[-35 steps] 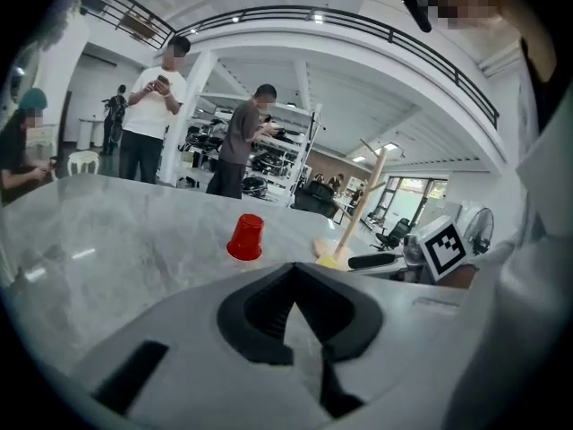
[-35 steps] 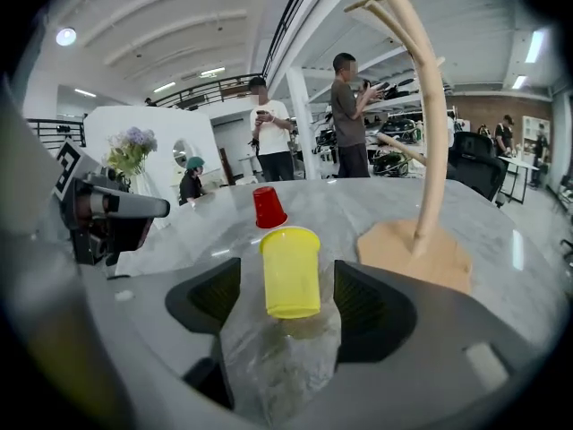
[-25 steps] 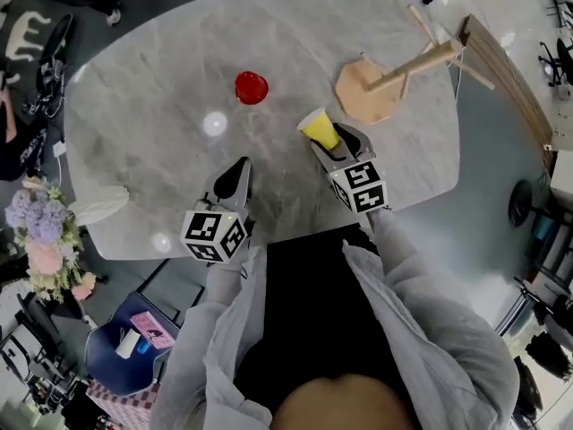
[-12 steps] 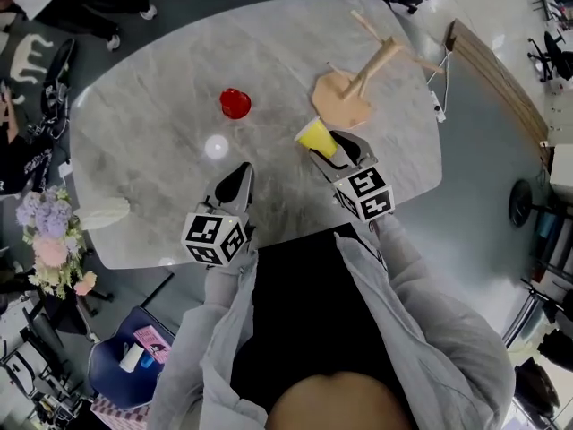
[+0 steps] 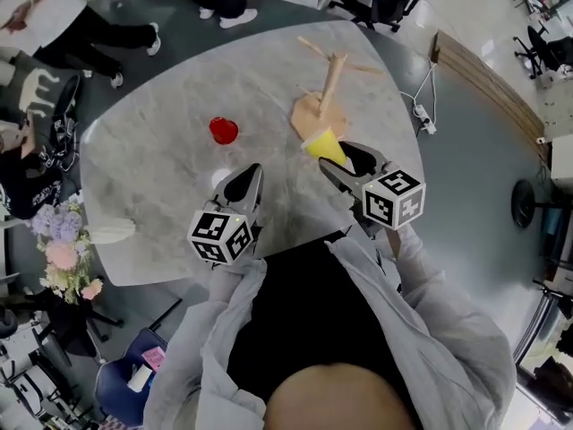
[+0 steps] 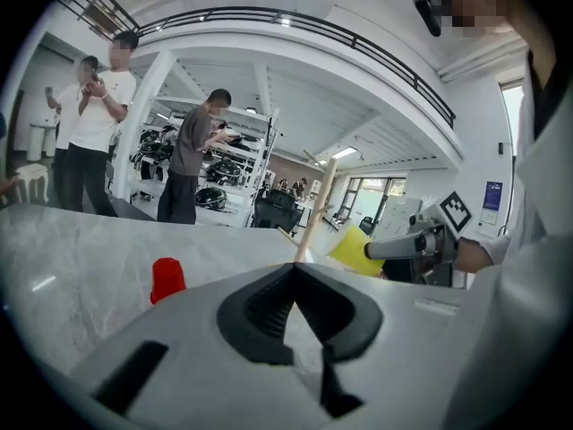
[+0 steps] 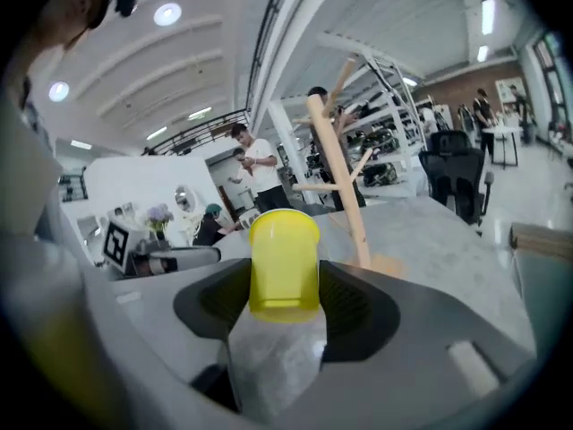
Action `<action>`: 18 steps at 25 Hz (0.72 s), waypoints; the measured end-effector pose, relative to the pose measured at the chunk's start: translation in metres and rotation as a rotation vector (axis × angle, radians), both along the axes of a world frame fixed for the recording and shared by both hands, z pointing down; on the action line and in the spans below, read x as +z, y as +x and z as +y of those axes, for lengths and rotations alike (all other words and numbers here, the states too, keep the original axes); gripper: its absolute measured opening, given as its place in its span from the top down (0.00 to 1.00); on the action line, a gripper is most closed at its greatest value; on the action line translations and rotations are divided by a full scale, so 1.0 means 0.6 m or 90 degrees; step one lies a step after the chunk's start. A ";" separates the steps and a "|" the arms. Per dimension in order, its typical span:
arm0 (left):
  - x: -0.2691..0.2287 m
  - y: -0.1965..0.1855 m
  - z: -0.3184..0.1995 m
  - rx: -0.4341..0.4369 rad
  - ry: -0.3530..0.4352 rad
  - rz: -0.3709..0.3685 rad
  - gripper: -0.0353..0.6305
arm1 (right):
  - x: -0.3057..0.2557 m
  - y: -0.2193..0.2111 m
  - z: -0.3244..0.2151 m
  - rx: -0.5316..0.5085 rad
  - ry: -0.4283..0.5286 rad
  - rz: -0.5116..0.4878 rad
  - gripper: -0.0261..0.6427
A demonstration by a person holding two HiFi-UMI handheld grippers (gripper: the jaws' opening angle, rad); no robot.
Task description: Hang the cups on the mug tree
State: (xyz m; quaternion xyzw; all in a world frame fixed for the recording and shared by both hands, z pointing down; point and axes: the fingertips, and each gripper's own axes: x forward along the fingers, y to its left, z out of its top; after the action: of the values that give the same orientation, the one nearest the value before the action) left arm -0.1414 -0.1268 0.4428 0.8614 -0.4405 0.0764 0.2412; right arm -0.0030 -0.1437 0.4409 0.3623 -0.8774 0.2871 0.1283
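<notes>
Glossy marble tbl (image 5: 161,150), wood mug tree (image 5: 329,86).

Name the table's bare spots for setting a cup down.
Bare: the table left of the red cup, out to the edge, and the far strip behind that cup. Crowded: the right side, where the mug tree stands just beyond the yellow cup in the right gripper.

Left sleeve (image 5: 201,339), right sleeve (image 5: 448,330): pale grey, loose, creased cloth. Black top (image 5: 304,303) between them.

Left gripper (image 5: 251,173) and right gripper (image 5: 338,155): my tongs, light grey moulded shells narrowing toward the tip. Pads (image 7: 354,307) black, ribbed on the inner face.

Each carries a white cube, left cube (image 5: 219,236), right cube (image 5: 394,198), with black square markers on its faces.
</notes>
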 end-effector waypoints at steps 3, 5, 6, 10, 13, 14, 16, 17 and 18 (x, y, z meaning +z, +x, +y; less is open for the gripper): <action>-0.014 0.014 -0.001 -0.002 0.005 -0.001 0.95 | -0.032 0.009 0.001 0.056 -0.110 -0.121 0.58; -0.018 0.011 0.001 -0.008 0.004 -0.003 0.95 | -0.053 0.002 -0.005 0.086 -0.155 -0.202 0.58; -0.019 0.007 0.001 -0.012 0.004 -0.004 0.95 | -0.061 -0.003 -0.012 0.099 -0.164 -0.230 0.58; -0.021 0.003 0.003 -0.023 0.001 -0.008 0.95 | -0.077 -0.008 -0.039 0.161 -0.178 -0.292 0.58; -0.022 0.003 0.001 -0.032 0.003 -0.010 0.95 | -0.077 -0.010 -0.058 0.209 -0.211 -0.349 0.58; -0.023 0.003 0.000 -0.035 0.004 -0.010 0.95 | -0.076 -0.014 -0.063 0.222 -0.223 -0.368 0.58; -0.026 0.003 -0.003 -0.041 0.008 -0.010 0.95 | -0.075 -0.020 -0.074 0.242 -0.242 -0.399 0.58; -0.027 0.003 -0.003 -0.042 0.009 -0.011 0.95 | -0.074 -0.021 -0.078 0.251 -0.247 -0.409 0.58; -0.027 0.004 -0.003 -0.044 0.009 -0.013 0.95 | -0.072 -0.021 -0.083 0.261 -0.250 -0.415 0.58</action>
State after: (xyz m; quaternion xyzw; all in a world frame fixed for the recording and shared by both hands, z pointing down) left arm -0.1392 -0.1288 0.4263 0.8466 -0.4728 0.0735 0.2331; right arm -0.0155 -0.1936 0.3976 0.3880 -0.7109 0.5674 -0.1488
